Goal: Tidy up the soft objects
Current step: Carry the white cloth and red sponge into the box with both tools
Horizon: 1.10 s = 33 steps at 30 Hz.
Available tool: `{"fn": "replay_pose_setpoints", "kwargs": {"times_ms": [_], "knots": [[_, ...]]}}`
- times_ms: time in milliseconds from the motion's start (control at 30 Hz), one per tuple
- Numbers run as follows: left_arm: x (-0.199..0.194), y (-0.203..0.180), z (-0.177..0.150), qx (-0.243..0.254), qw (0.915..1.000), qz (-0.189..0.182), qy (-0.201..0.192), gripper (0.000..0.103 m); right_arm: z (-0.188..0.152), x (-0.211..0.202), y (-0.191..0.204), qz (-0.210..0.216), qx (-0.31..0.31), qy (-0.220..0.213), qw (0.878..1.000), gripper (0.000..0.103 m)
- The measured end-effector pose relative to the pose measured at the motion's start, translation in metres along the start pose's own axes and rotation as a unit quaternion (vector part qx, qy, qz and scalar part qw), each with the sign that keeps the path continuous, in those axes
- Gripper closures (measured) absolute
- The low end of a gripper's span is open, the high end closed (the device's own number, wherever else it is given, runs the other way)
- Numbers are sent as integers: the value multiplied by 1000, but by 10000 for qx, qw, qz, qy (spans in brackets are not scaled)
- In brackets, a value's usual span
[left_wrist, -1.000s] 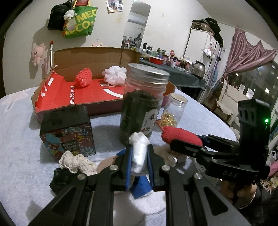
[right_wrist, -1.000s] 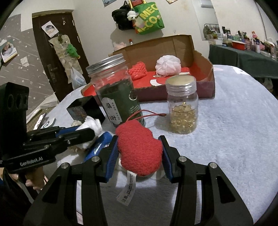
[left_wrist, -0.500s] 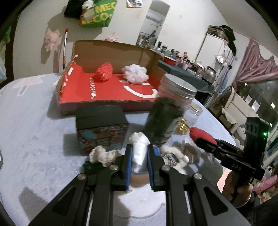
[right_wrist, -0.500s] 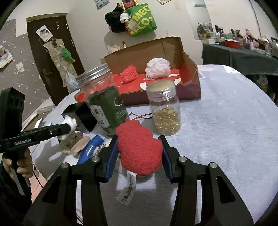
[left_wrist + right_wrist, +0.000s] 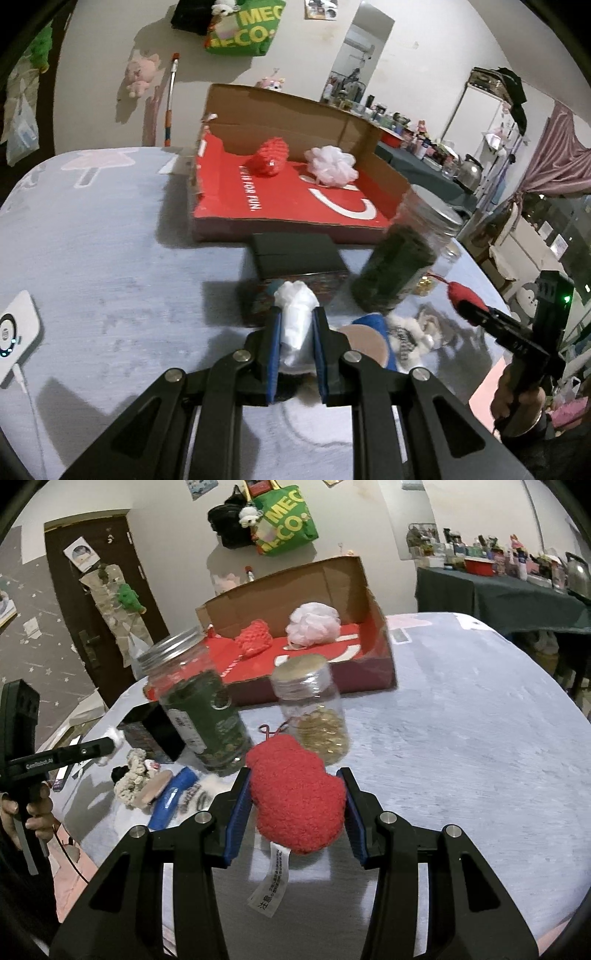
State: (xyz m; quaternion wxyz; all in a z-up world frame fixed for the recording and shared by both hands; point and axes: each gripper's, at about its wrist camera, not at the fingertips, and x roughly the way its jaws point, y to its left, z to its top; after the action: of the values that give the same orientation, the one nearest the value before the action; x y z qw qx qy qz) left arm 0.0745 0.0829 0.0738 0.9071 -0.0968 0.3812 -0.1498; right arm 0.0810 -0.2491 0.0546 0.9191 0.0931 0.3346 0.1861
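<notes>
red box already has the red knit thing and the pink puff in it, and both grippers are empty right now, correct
Not quite. The red box does hold the red knit piece and the pink puff, but neither gripper is empty: the left gripper is clamped on a white soft item in the left wrist view, and the right gripper grips a red plush.

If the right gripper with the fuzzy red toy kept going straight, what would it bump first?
Probably the small clear jar of gold capsules, right past the red plush toy in the right gripper; depth is uncertain.
</notes>
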Motion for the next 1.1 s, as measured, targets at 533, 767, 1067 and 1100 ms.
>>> {"fn": "replay_pose_setpoints", "kwargs": {"times_ms": [533, 767, 1067, 1100], "knots": [[20, 45, 12, 290, 9988, 320, 232, 86, 24, 2, -55, -214, 485, 192, 9984, 59], [36, 51, 27, 660, 9970, 295, 281, 86, 45, 14, -76, -311, 454, 328, 9979, 59], [36, 43, 60, 1081, 9939, 82, 184, 86, 75, 26, -73, -250, -11, 451, 9987, 59], [34, 41, 65, 1112, 9937, 43, 151, 86, 80, 27, -68, -239, -131, 433, 9987, 59]]}}
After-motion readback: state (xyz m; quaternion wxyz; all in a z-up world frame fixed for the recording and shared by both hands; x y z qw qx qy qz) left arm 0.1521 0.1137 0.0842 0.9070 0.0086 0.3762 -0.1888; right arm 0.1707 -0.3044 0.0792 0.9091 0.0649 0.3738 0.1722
